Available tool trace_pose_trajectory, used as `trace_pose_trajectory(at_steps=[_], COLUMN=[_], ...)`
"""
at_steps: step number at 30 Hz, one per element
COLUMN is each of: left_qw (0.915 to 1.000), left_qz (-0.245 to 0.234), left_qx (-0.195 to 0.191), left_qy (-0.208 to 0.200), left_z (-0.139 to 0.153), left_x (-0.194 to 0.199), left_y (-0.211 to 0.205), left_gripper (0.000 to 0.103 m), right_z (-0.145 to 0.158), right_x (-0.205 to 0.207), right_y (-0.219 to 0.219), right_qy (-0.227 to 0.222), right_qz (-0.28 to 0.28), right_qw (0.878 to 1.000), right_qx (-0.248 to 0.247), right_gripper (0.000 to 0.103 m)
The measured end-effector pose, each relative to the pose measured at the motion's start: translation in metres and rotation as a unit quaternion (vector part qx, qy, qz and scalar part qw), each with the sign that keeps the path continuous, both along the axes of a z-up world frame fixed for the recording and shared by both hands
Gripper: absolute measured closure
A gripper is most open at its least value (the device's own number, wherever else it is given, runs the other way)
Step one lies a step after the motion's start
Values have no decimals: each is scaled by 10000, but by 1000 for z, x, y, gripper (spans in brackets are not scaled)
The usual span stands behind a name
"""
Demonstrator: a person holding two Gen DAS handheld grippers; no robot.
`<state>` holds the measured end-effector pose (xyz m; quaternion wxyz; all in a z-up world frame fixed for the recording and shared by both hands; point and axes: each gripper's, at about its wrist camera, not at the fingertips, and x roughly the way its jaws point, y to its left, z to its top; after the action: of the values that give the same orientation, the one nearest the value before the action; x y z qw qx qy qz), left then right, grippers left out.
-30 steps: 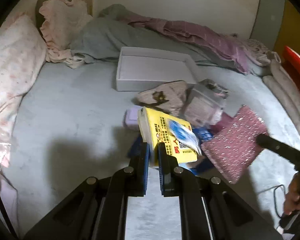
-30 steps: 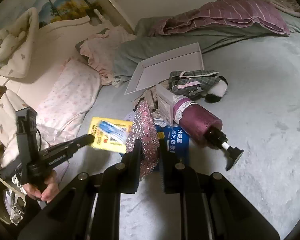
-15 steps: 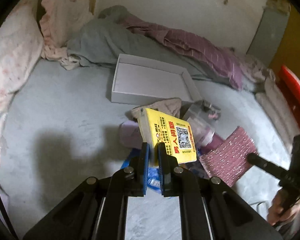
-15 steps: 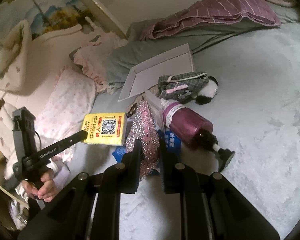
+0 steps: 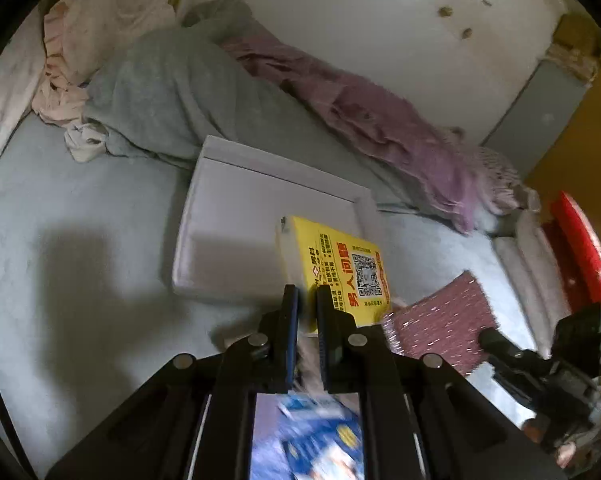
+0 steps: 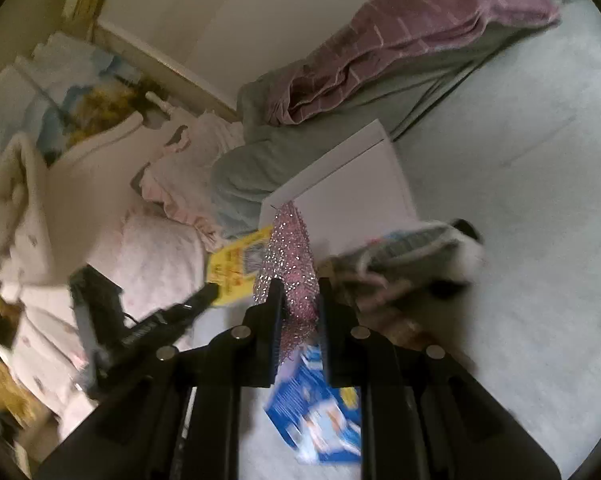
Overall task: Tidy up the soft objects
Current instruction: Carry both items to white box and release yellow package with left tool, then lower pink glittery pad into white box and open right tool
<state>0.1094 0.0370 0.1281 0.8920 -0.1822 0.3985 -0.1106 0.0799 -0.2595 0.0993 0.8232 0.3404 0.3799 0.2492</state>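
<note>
**Both tongs loaded over the bed**

While the left tongs [image 5: 307, 308] pinch the lower edge of a flat yellow printed packet [image 5: 336, 268], the right tongs [image 6: 299, 304] are clamped on a pink sequinned fabric pouch [image 6: 290, 256]. The packet hangs above the near right corner of a shallow white rectangular tray [image 5: 236, 216], which lies on the pale grey bed [image 5: 72, 208]. The pouch stands upright between its pads, just in front of the tray's near edge. Beneath both tongs lies a blurred blue printed packet [image 6: 320, 420]. A grey plaid soft item [image 6: 412, 248], blurred, lies to the right of the pouch. Behind the tray, a grey-green blanket [image 5: 172, 84] and a purple striped cloth [image 5: 380, 120] are heaped against the wall.
</note>
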Motion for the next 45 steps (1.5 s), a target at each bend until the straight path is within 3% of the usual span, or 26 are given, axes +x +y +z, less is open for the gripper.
trace_pose_trajectory(at_steps=[6,9,12,17,21,29,31,35,41,45], left_qw=[9994,9981,9959,9908,9892,9913,9936,9952,9877,9871], left_qz=[193,194,182,289,442,298,456,805,1415,1362], left_qx=[96,170,398,743,997,719,484,-119,550,709], left_qy=[272,557,790,1092,983,1060,918,547,367,451], left_z=[-21,-39,-57,-79,-80,-72,-62,-43,-37,-47], left_x=[58,82,95,99,90,74,60,39,29,32], left_y=[17,18,16,16,19,30,39,63,71,77], left_gripper=[96,96,96,96,95,89,75,60,59,59], right_z=[-9,-22,-35,-45,-40,-37,-38,-37,-47,-60], right_x=[60,85,102,114,123,130,131,134,145,150], right_y=[18,29,44,69,90,131,132,138,164,174], right_qy=[185,440,736,1017,1020,1066,1066,1103,1469,1887], right_qz=[-247,-455,-595,-762,-887,-730,-754,-727,43,241], right_qw=[9988,9948,9918,9905,9902,9910,9905,9898,9843,9701], right_qx=[389,803,860,528,362,-337,-430,-541,-979,-1504], right_gripper=[85,85,85,85,85,85,85,84,77,67])
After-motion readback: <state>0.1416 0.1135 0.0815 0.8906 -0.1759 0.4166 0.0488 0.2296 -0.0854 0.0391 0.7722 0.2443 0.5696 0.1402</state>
